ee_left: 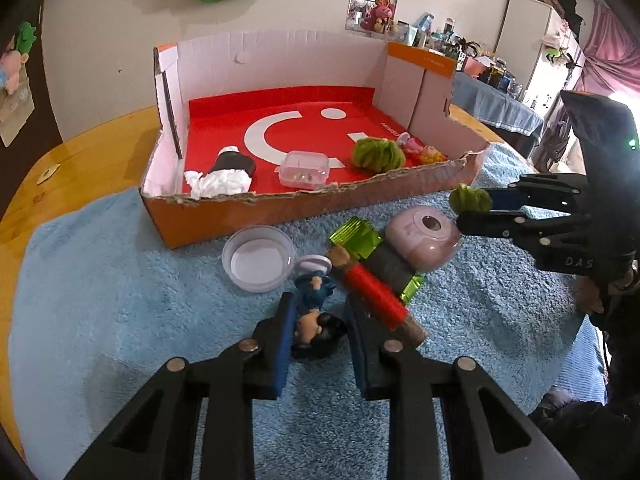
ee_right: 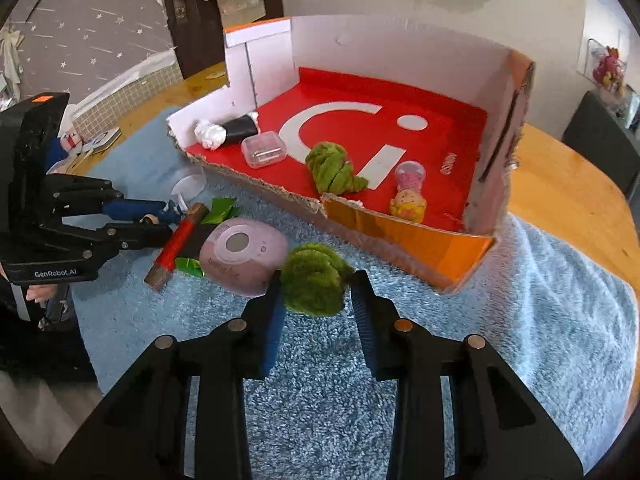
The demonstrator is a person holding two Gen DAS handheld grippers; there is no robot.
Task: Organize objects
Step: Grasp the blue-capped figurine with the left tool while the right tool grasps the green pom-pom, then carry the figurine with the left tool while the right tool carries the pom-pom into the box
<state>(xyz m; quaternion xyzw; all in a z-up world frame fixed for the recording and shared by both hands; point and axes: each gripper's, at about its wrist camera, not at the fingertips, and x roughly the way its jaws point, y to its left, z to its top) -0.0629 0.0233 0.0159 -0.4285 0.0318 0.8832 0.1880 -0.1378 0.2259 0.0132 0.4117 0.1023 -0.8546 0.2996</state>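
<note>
My left gripper is shut on a small blue figurine with a dark head, which lies on the blue towel. Beside it lie a red thread spool, a green clear block and a pink rounded device. My right gripper is shut on a green fuzzy ball, right of the pink device and before the orange cardboard box. In the left wrist view that gripper enters from the right with the ball at its tips.
The box has a torn low front wall and a red floor. Inside lie a clear plastic case, another green fuzzy piece, a black-and-white roll and small toys. A clear round dish rests on the towel, over a wooden table.
</note>
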